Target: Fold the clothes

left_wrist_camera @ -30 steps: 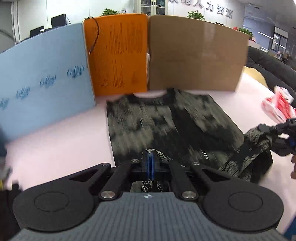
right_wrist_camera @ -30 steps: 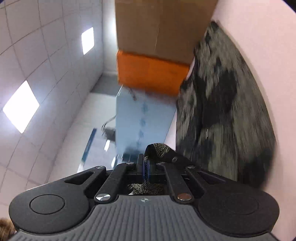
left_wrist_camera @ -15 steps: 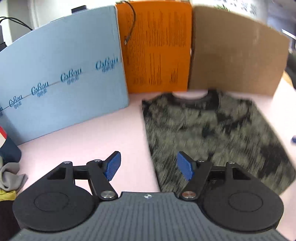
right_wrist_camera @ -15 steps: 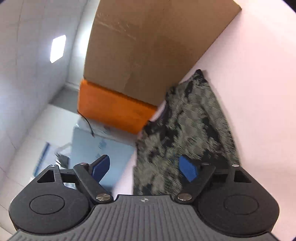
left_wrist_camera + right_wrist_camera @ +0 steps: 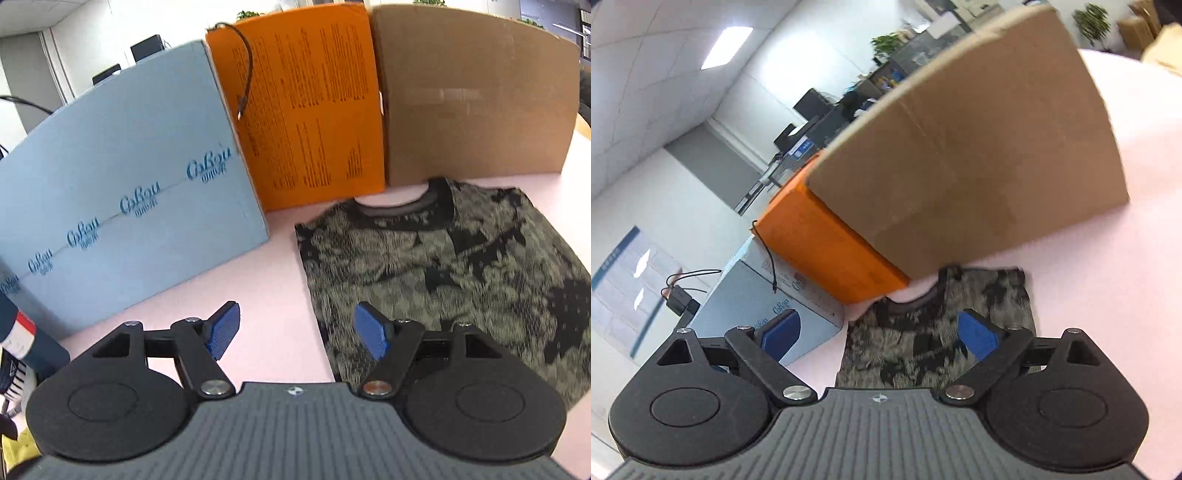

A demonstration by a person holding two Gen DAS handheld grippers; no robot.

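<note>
Two grippers hover with fingers spread wide over a pink table, neither holding anything. In the left wrist view, the left gripper sits at the lower centre of the frame, and a dark, olive-patterned T-shirt lies flat on the table at the right, its collar toward the boxes at the top. The gripper's right blue pad overlaps the shirt's left edge in the picture; the left pad is over bare table. Whether either touches the cloth cannot be told. Behind the shirt stand a brown cardboard box, an orange box and, at the left, a light blue box. In the right wrist view, the right gripper frames the T-shirt between its fingers at lower centre, well short of the collar, with the cardboard box filling the upper right.
</note>
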